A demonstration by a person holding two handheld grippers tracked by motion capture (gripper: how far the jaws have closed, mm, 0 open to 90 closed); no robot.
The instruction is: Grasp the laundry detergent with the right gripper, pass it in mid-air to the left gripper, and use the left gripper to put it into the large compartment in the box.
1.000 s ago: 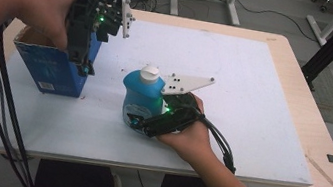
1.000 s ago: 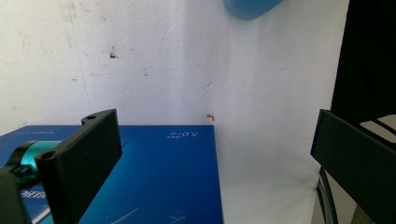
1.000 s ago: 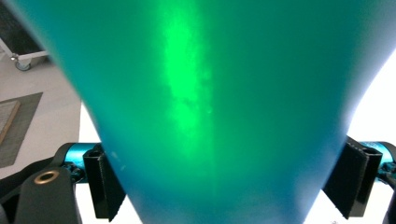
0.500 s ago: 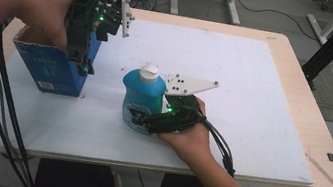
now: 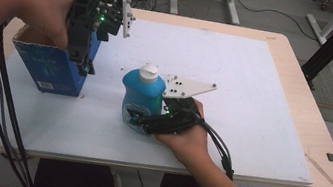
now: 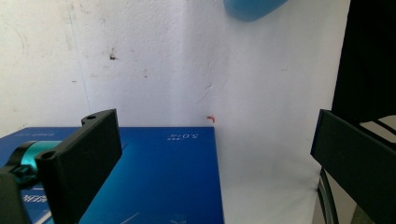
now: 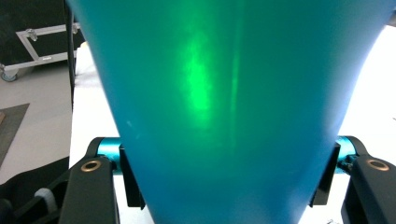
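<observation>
Table [image 5: 281, 56] of pale wood with rounded corners, most of its top under a matte white sheet [image 5: 254, 102] that I note is scuffed and speckled with small dark marks. On the sheet's left part stands an open-topped blue cardboard box [image 5: 47, 67], rectangular, brown inside its rim; its glossy printed face shows in the left gripper view [image 6: 154, 177]. Near the sheet's middle stands the squat turquoise plastic bottle [image 5: 141, 97] with a white screw cap, upright, smooth and shiny; in the right gripper view [image 7: 224, 102] its wall carries a green glare.

Right gripper [image 5: 137, 119], black with a grey three-cornered plate, lies level at the bottle's lower body; its jaws have just been closing and I see both pads pressed against the bottle's sides. Left gripper [image 5: 83, 62] points down over the box's right end, and its flat black jaws stand wide apart with nothing between them.
</observation>
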